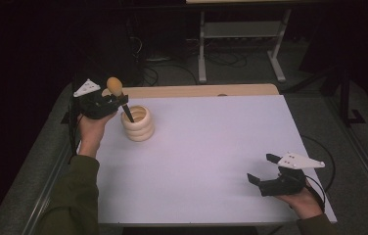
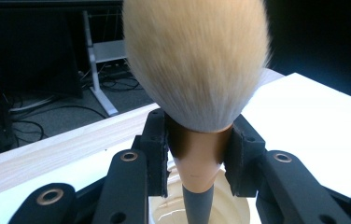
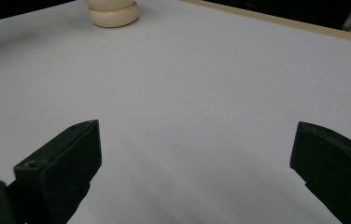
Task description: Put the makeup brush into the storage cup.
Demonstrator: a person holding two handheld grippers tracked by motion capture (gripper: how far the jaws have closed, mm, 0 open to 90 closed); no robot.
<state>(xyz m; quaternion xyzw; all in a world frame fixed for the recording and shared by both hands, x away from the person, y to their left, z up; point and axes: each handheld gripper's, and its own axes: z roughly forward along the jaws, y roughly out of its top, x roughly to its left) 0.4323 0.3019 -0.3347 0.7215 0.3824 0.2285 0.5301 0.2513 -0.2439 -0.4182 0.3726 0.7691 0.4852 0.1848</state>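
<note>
White table (image 1: 211, 147), one ribbed holder (image 1: 138, 125), left hand-held gripper (image 1: 116, 101) clamping one brush (image 1: 115, 88), right hand-held gripper (image 1: 263, 169) wide.

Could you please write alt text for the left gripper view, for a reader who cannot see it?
The left claw grips a makeup brush by its tan ferrule, its fluffy blond bristles upward. The dark handle points down into a cream ribbed holder on the white table; behind are a dark floor and cables.
</note>
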